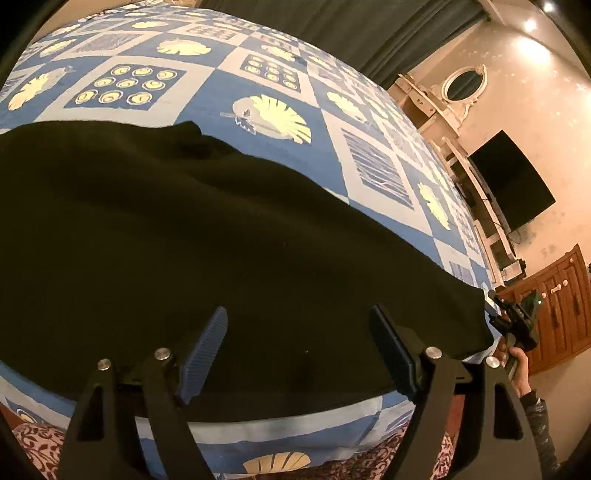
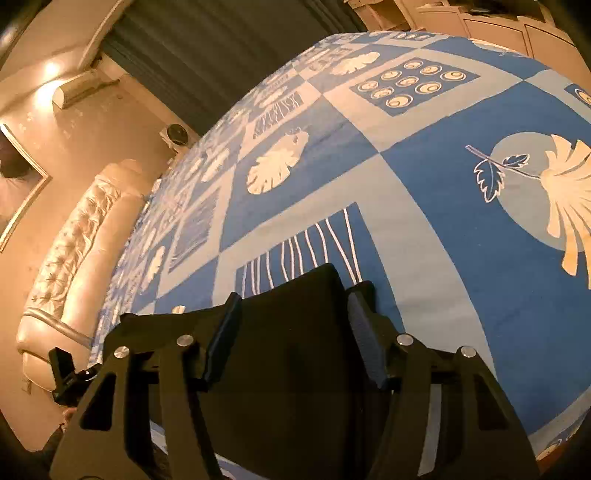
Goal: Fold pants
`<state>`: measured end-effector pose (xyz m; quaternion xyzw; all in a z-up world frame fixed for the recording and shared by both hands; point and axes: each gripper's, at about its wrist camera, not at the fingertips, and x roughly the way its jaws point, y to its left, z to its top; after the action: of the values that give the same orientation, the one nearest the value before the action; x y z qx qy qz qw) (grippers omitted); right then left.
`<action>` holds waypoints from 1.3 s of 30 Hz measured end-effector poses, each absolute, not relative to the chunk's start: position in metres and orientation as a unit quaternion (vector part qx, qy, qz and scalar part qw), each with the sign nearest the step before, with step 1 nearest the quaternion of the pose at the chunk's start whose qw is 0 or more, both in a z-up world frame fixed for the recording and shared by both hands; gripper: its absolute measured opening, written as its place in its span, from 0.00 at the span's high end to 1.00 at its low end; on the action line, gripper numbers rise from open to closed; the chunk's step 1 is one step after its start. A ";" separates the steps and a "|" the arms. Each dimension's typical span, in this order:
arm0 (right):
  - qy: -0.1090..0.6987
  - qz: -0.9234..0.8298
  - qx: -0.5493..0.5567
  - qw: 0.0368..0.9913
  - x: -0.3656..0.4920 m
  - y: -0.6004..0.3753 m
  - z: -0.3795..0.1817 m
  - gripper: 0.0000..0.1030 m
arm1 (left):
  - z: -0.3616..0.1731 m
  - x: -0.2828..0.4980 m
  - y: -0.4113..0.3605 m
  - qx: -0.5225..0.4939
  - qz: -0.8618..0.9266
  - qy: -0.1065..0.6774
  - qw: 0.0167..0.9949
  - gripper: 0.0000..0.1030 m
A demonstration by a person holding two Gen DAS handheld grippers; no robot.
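Your black pants point(image 1: 192, 236) lie spread flat on the bed, over a bedspread point(image 1: 258, 92) printed in blue and pale grey squares with cream leaf shapes, rows of rings and striped panels. The cloth covers the near half of the left wrist view, its far edge rumpled into a small hump.

Your left hand-held gripper point(image 1: 295, 350) hangs over the near part of the pants with its fingers spread wide and nothing pinched between them. Your right hand-held gripper point(image 2: 291, 328) also stands parted; a dark end of the pants sits between and under its fingers, but you cannot tell whether the pads touch it. In the left wrist view that same right gripper shows at the pants' right corner, carried in your hand point(image 1: 517, 365).

Around the bed: a tufted cream headboard point(image 2: 74, 251) at the left, a dark green curtain point(image 1: 351, 29) along the far side, a dark wall-mounted screen point(image 1: 513, 181) and a white oval mirror point(image 1: 465, 83) on the right wall, and a brown wooden cabinet point(image 1: 561, 306) below them. A patterned red rug point(image 1: 37, 443) lies at the bed's near edge.
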<state>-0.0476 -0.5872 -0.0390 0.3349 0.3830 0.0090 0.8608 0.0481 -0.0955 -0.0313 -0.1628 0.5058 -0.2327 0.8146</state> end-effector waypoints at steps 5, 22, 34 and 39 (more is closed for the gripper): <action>0.402 0.004 0.318 0.859 -0.045 -0.586 -0.041 0.87 | -0.040 0.049 -0.085 -0.207 -0.215 0.512 0.806 0.19; 0.383 0.006 0.406 0.830 -0.095 -0.620 -0.056 0.14 | -0.038 0.049 -0.065 -0.213 -0.201 0.509 0.810 0.19; 0.417 0.008 0.299 0.858 -0.068 -0.601 -0.018 0.90 | -0.034 0.053 -0.067 -0.209 -0.198 0.504 0.814 0.19; 0.437 -0.023 0.338 0.833 -0.078 -0.620 -0.054 0.92 | -0.034 0.059 -0.069 -0.180 -0.196 0.499 0.825 0.19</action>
<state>-0.0780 -0.6204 -0.0539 0.3384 0.4373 -0.0232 0.8329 0.0591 -0.0685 -0.0336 -0.1799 0.4991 -0.1957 0.8248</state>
